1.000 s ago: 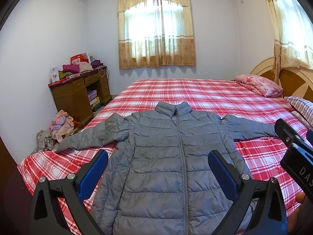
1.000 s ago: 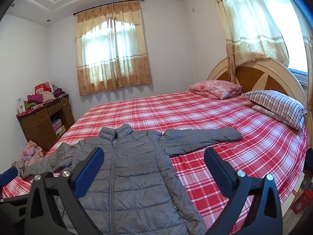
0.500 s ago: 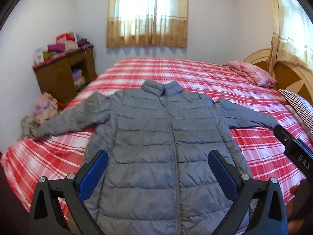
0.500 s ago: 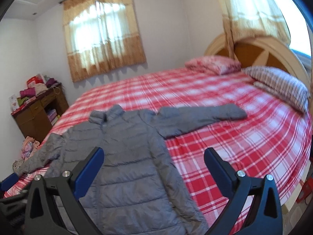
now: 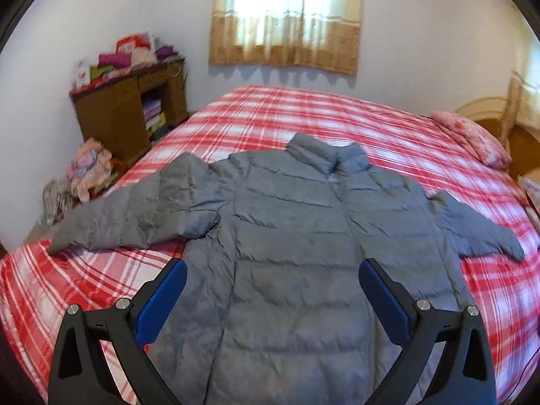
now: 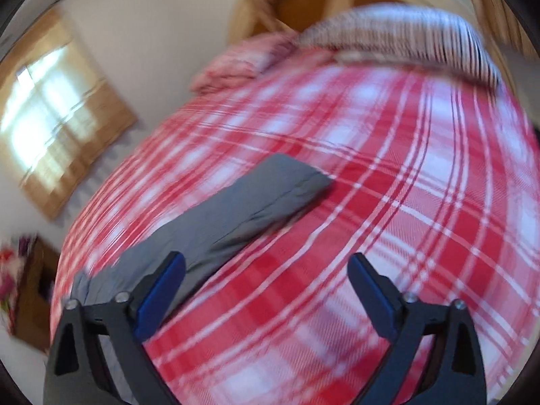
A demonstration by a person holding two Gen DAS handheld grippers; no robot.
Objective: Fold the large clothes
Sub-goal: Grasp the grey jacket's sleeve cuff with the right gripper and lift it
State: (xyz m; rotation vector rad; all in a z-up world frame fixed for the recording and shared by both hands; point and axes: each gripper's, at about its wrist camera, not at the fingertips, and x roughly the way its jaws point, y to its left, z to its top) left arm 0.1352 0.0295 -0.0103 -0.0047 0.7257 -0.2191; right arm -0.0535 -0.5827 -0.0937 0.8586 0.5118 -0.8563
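A grey quilted jacket (image 5: 297,236) lies flat, front up, on the red plaid bed (image 5: 303,114), both sleeves spread sideways. My left gripper (image 5: 271,268) hovers over the jacket's lower body, open, with nothing between its blue pads. In the blurred right wrist view the jacket's right sleeve (image 6: 243,209) runs diagonally, its cuff at upper right. My right gripper (image 6: 266,263) hangs above the bedspread just below that sleeve; its jaws are wide and closing, nothing between them. The left blue pad (image 6: 158,293) overlaps the sleeve in the picture.
A wooden desk (image 5: 128,114) piled with clothes stands left of the bed, with a heap of clothes (image 5: 87,172) on the floor beside it. A pink pillow (image 5: 472,141) and a striped pillow (image 6: 398,33) lie by the headboard (image 6: 324,0).
Both grippers dropped lower toward the bed. The left view swung left along the jacket. The right gripper swept right and rolled, now over the right sleeve instead of the whole jacket.
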